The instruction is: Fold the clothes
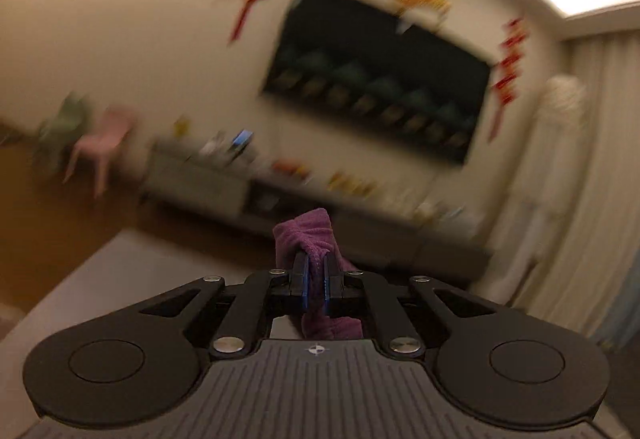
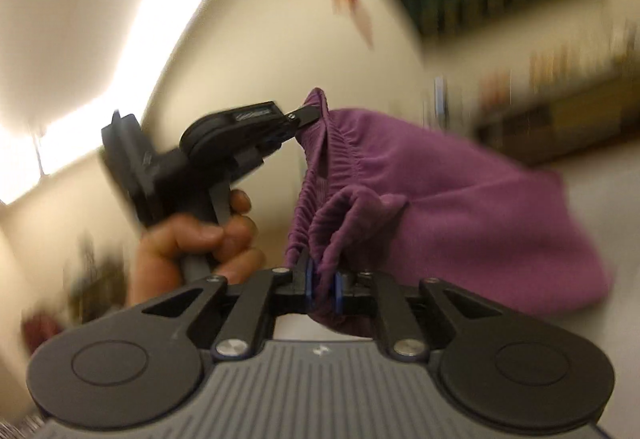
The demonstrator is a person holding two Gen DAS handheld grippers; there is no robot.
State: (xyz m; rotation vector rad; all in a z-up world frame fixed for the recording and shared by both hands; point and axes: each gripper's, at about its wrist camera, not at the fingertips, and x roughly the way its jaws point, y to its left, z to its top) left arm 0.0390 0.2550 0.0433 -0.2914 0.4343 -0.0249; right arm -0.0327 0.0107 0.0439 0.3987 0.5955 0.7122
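Observation:
A purple garment point(image 2: 420, 207) with a gathered elastic waistband hangs in the air between both grippers. My right gripper point(image 2: 323, 281) is shut on a fold of the waistband near the bottom of the right wrist view. My left gripper point(image 2: 310, 115), held by a hand point(image 2: 192, 243), pinches the waistband's other end higher up. In the left wrist view the left gripper point(image 1: 315, 271) is shut on a bunch of the purple garment point(image 1: 306, 229), which sticks out above and below its blue pads point(image 1: 306, 279). Most of the cloth is hidden there.
A dark wall-mounted screen point(image 1: 376, 75) hangs over a low cabinet point(image 1: 304, 199) with small items. A pink chair point(image 1: 102, 147) and a green chair point(image 1: 60, 123) stand left on the wooden floor. A pale surface point(image 1: 100, 279) lies below. Curtains point(image 1: 592, 199) hang at right. Both views are motion-blurred.

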